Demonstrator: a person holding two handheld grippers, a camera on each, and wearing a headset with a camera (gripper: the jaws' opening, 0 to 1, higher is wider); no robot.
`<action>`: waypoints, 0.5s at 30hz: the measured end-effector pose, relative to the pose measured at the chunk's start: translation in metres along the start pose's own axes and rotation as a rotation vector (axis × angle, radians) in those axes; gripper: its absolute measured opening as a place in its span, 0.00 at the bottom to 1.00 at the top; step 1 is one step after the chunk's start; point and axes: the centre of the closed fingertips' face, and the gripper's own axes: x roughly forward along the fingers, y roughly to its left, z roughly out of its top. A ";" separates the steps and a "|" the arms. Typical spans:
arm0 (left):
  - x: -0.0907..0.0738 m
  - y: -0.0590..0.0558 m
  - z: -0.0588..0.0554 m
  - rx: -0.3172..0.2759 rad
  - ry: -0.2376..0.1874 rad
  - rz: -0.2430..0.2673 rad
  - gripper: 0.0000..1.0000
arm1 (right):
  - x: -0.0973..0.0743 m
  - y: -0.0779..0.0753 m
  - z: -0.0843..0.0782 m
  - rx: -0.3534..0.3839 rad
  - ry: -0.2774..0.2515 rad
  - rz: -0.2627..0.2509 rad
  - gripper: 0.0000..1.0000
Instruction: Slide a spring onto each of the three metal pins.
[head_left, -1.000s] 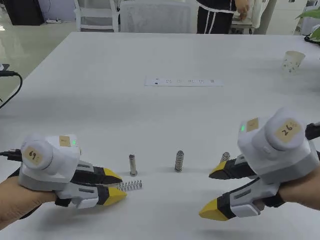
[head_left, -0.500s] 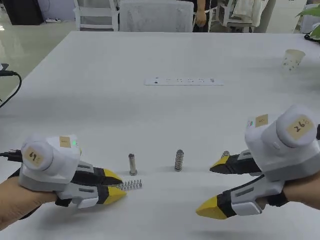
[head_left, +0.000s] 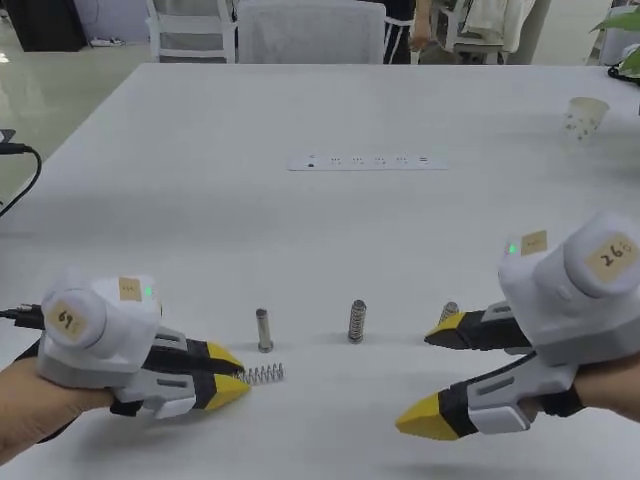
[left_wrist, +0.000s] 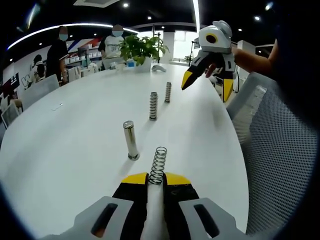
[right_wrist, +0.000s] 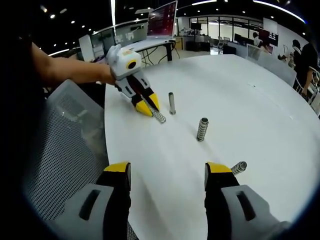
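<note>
The white paper cup with small dots stands far to the right on the white table, well apart from everything else, and what is inside it cannot be seen. A flat white power strip lies at the middle of the table, farther than the work. Near the person, three pins stand upright in a row from left to right. The bare metal pin on the left has nothing around it. The middle metal pin has a coil spring around its shaft, and the right metal pin also has a second coil spring around it. The left gripper lies low over the table, held by the left hand, and points to the right. Its yellow-tipped jaws are pressed together on one end of the loose steel coil spring. This spring sticks out to the right from the tips, just near of the bare metal pin and not on it. In the left gripper view the spring points forward beside the foot of this pin. The right gripper, held by the right hand, points to the left and stands on its side, with its jaws wide apart and nothing between them. Its far jaw tip is just beside the right metal pin, and whether they touch is not clear.
</note>
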 end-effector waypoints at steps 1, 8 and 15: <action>0.000 0.000 0.000 0.000 0.000 0.001 0.03 | 0.000 0.000 0.000 0.000 0.001 -0.001 0.59; -0.001 0.000 0.000 0.016 0.002 0.012 0.03 | -0.002 -0.001 0.000 0.003 -0.004 -0.005 0.59; -0.004 -0.002 -0.001 0.017 -0.001 0.006 0.02 | -0.005 -0.002 -0.002 0.012 -0.009 -0.014 0.59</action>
